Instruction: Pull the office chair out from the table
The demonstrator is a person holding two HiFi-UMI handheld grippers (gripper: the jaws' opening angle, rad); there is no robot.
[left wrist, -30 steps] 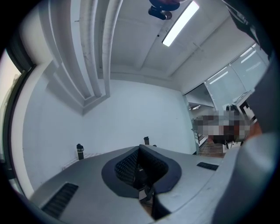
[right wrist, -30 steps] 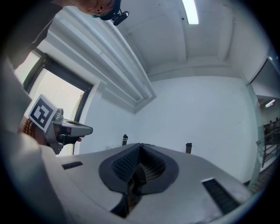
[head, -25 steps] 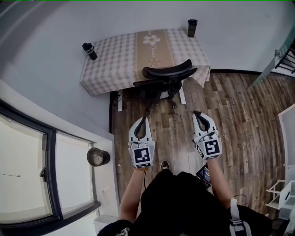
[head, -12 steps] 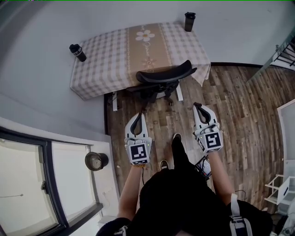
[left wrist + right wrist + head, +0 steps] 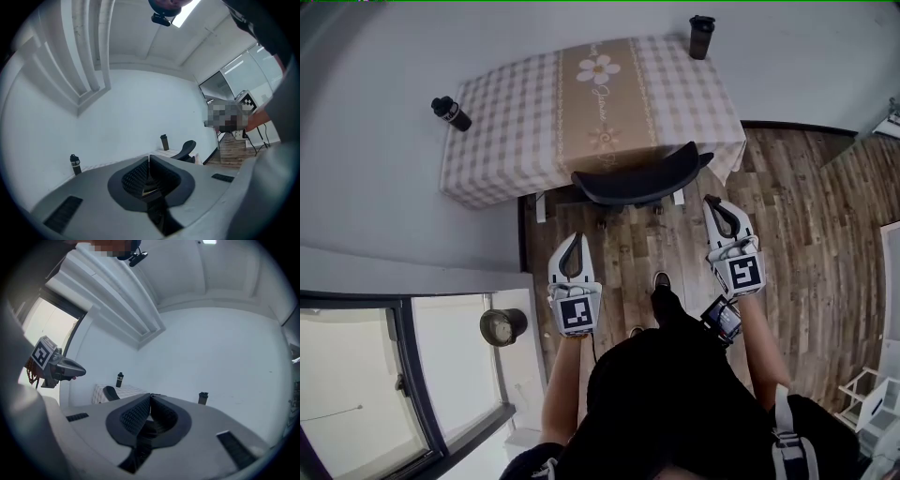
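The black office chair [image 5: 642, 176] is tucked under the near edge of the table [image 5: 506, 112], which wears a checked cloth with a tan runner. My left gripper [image 5: 572, 241] hovers over the wood floor, short of the chair and to its left, jaws shut and empty. My right gripper [image 5: 713, 202], also shut and empty, is just off the right end of the chair back, not touching it. The chair [image 5: 187, 149] appears small ahead of the left gripper [image 5: 149, 159]. In the right gripper view the chair back [image 5: 110, 393] lies left of the shut right gripper [image 5: 150, 397].
Two dark bottles stand on the table, one at its left corner [image 5: 450, 112] and one at the far right corner [image 5: 701, 36]. A round pot [image 5: 502, 325] sits by the window at lower left. A white rack [image 5: 874, 401] stands at the right edge.
The person has stepped closer to the table. Both grippers have advanced toward the chair, and the right one now sits beside the chair back's right end. Both stay shut.
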